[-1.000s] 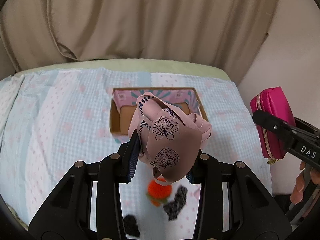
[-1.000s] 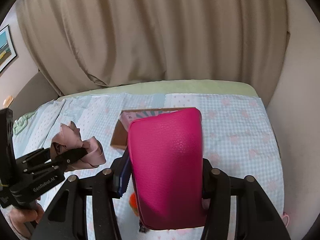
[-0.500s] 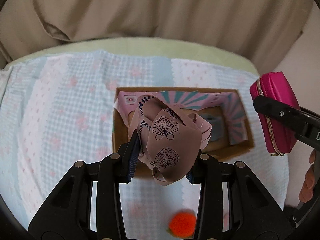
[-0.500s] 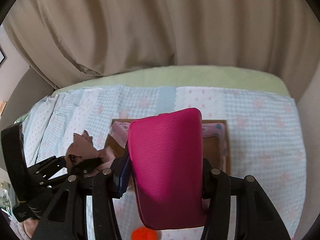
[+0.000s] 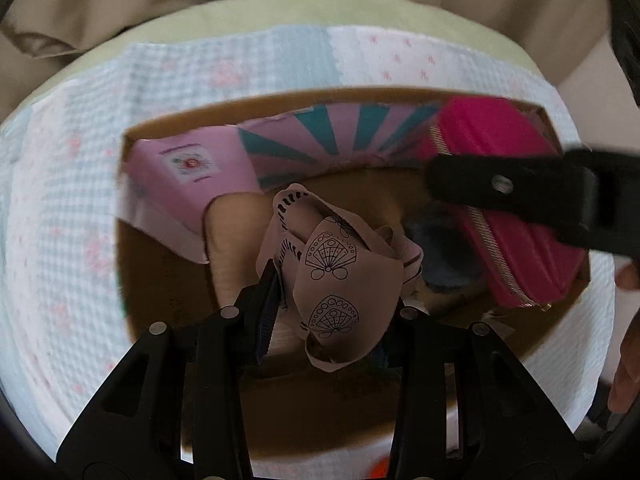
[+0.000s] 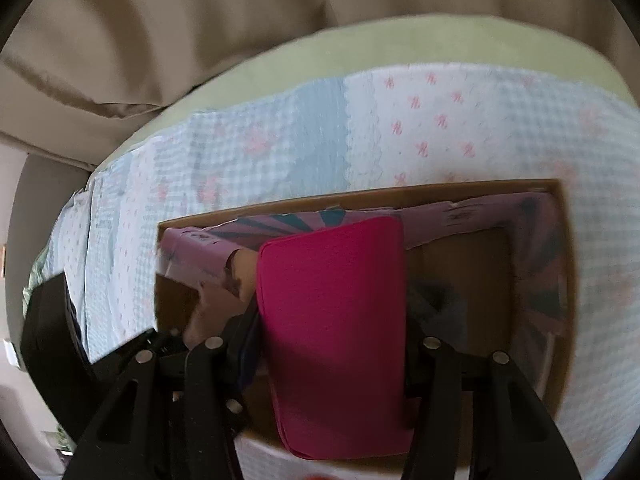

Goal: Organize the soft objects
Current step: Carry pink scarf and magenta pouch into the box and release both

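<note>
My left gripper (image 5: 332,304) is shut on a dusty pink bow (image 5: 336,276) printed with dark fan shapes, held over the open cardboard box (image 5: 160,264). My right gripper (image 6: 334,332) is shut on a magenta zip pouch (image 6: 336,320), held over the same box (image 6: 460,280). In the left wrist view the pouch (image 5: 504,216) with its gold zipper sits at the box's right side, under the black finger of the right gripper (image 5: 520,196). A dark blue fuzzy item (image 5: 444,256) lies inside the box between bow and pouch.
The box has a pink and teal striped inner flap (image 5: 320,140). It stands on a pale blue and pink patterned quilt (image 6: 280,152) over a green bed. Beige curtains (image 6: 200,20) hang behind. An orange pompom (image 5: 378,470) peeks at the bottom edge.
Both grippers have moved forward and down over the box, which now fills both views. The pouch has come in over the box's right side. Both still hold their items.
</note>
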A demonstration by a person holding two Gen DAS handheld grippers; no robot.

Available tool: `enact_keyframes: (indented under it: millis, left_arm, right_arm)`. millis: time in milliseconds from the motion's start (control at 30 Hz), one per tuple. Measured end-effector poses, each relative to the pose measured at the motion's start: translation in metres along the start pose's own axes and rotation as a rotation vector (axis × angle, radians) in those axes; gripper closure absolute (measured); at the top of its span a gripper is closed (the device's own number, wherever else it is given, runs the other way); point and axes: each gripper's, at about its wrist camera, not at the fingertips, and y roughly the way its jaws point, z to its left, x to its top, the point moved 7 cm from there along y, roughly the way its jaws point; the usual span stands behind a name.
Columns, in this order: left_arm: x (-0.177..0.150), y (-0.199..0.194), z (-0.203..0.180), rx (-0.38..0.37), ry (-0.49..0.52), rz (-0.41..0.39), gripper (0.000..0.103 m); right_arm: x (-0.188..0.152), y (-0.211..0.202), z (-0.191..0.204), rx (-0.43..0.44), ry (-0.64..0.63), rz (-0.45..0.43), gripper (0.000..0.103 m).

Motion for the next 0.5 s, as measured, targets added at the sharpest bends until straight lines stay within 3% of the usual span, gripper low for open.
enact_keyframes:
  millis: [67, 100, 133, 167, 200, 233, 300, 500]
  left_arm:
    - [0.002, 0.005, -0.001, 0.007, 0.02, 0.0, 0.041]
    - [0.003, 0.005, -0.002, 0.015, 0.035, -0.009, 0.008]
    - [0.003, 0.005, -0.003, 0.023, 0.041, -0.016, 0.0]
    - [0.002, 0.003, -0.002, 0.035, 0.044, -0.027, 0.0]
    - [0.0, -0.002, 0.001, 0.052, 0.049, -0.051, 0.0]
    - [-0.002, -0.003, 0.002, 0.034, 0.048, -0.054, 0.0]
    - [-0.007, -0.004, 0.007, -0.002, 0.022, -0.038, 0.0]
    - [-0.014, -0.013, 0.017, -0.001, -0.033, -0.027, 0.0]
  right_arm:
    - [0.004, 0.01, 0.002, 0.001, -0.004, 0.023, 0.053]
    - [0.006, 0.015, 0.003, -0.013, -0.012, 0.032, 0.051]
    - [0.008, 0.018, 0.003, -0.024, -0.019, 0.036, 0.041]
    - [0.009, 0.021, 0.003, -0.029, -0.027, 0.043, 0.031]
    - [0.009, 0.022, 0.003, -0.017, -0.035, 0.061, 0.01]
    - [0.009, 0.02, 0.0, -0.008, -0.034, 0.064, 0.004]
    - [0.009, 0.015, -0.005, -0.015, -0.03, 0.042, 0.004]
    - [-0.001, 0.003, -0.007, -0.055, -0.073, 0.026, 0.004]
